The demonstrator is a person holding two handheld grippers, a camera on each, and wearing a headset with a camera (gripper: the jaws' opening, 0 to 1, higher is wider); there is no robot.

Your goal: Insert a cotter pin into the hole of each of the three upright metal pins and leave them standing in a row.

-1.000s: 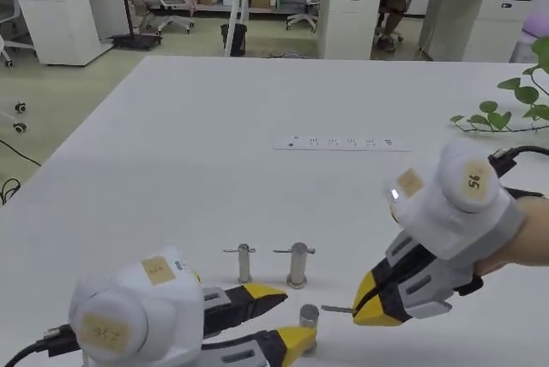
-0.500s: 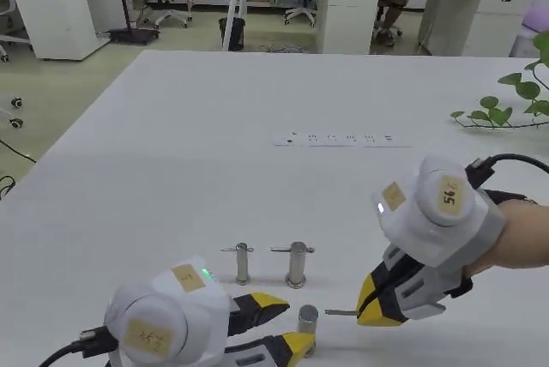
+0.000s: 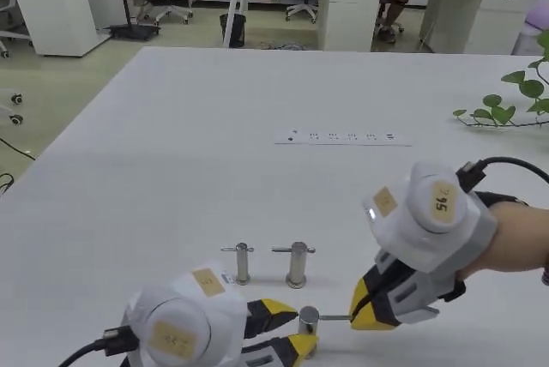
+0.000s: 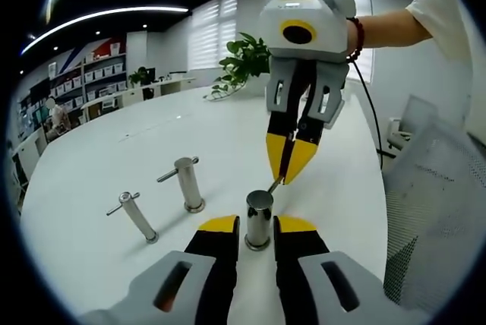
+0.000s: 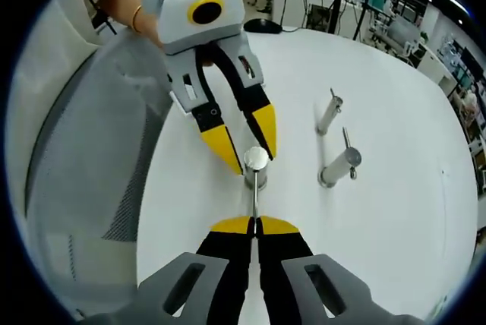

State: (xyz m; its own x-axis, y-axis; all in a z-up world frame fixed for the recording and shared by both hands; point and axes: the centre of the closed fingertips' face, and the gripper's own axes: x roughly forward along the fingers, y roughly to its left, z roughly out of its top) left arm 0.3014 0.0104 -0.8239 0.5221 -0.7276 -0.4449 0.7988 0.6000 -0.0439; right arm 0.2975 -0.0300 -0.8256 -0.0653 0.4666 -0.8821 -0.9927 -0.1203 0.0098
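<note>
Pin (image 3: 309,320): lower centre of head view; likely stiff, tippable; left gripper (image 4: 257,226) clamps its base.
Cotter (image 5: 255,188): probably light, thin, slippery; right gripper (image 5: 254,222) pinches its rear end; tip at pin's top.

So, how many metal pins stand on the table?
3: back-left pin and back-right pin, each with a cotter pin through; front pin between the left gripper's jaws.

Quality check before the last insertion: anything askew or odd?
Nothing stands out. Two pinned metal pins stand upright; the third pin stands between the jaws of the left hand-held gripper, the cotter pin in the right hand-held gripper at its top.
</note>
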